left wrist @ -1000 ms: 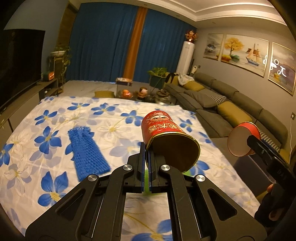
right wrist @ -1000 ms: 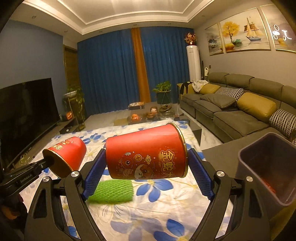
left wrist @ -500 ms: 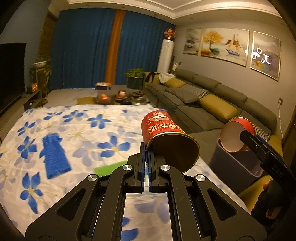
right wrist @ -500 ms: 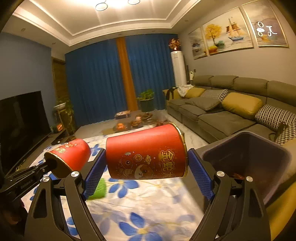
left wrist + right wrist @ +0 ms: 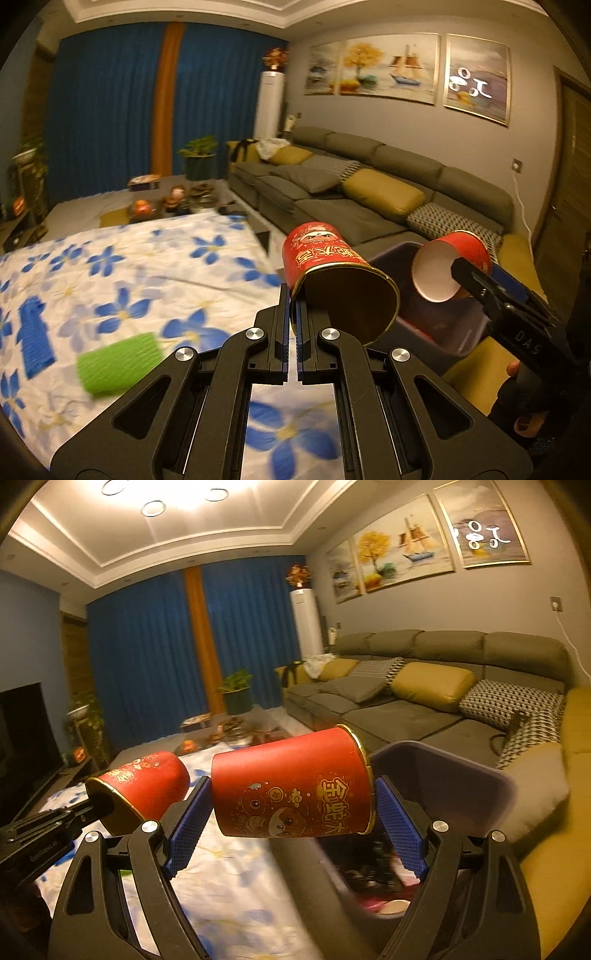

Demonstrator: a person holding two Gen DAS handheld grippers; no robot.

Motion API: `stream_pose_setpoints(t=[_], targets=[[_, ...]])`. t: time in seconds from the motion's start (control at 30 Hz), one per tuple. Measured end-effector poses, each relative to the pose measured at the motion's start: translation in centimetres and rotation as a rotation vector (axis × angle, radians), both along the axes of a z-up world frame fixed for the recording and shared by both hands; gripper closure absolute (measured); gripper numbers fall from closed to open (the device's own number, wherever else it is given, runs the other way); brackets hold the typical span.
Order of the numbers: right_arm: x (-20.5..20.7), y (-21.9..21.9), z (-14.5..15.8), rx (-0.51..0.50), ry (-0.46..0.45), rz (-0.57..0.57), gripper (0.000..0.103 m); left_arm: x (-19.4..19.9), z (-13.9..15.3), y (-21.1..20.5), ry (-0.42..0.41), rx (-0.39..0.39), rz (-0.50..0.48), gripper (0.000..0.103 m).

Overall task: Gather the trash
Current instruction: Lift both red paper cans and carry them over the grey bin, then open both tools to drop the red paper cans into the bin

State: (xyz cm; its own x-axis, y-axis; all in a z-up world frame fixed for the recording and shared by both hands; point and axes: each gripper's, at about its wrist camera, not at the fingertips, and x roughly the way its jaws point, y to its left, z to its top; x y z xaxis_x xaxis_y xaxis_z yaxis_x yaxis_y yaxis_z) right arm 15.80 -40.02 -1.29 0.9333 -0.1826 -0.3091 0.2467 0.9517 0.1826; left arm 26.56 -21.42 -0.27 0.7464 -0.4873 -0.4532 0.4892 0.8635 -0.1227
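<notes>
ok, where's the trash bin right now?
The dark bin sits off the flowered table's right edge, against the sofa. In the right wrist view it is directly behind the right gripper's red can.

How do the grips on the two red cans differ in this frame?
The left gripper is shut, pinching the rim of the left can; the right gripper spans the right can end to end, wide apart. The right can hangs over the bin; the left can is beside it. Both are red and empty.
</notes>
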Motion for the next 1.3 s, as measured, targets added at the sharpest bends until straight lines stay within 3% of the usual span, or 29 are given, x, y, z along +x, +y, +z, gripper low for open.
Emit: stream_pose_setpoints(t=[0.5, 1.0, 1.03, 1.1, 1.17, 1.3], targets=[[-0.7, -8.2, -3.8, 0.033, 0.062, -0.140, 0.019, 2.5, -2.0, -11.1, 0.048, 0.000, -0.158, 0.101], [0.6, -9.7, -5.4, 0.027, 0.099, -0.152, 0.018, 5.0, -4.9, -15.9, 0.127, 0.012, -0.242, 0.101], [0.6, -9.9, -5.6, 0.033, 0.100, -0.152, 0.018, 5.0, -5.1, -16.1, 0.134, 0.014, -0.258, 0.095], [0.6, -10.2, -5.6, 0.046, 0.101, -0.157, 0.017, 5.2, -5.5, -16.0, 0.138, 0.020, -0.258, 0.074], [0.3, -10.3, -5.5, 0.054, 0.098, -0.165, 0.017, 5.3, -5.7, -15.5, 0.134, 0.011, -0.233, 0.043], [-0.3, -10.1, -5.1, 0.052, 0.089, -0.177, 0.016, 4.9, -5.5, -13.5, 0.100, -0.003, -0.161, 0.023]])
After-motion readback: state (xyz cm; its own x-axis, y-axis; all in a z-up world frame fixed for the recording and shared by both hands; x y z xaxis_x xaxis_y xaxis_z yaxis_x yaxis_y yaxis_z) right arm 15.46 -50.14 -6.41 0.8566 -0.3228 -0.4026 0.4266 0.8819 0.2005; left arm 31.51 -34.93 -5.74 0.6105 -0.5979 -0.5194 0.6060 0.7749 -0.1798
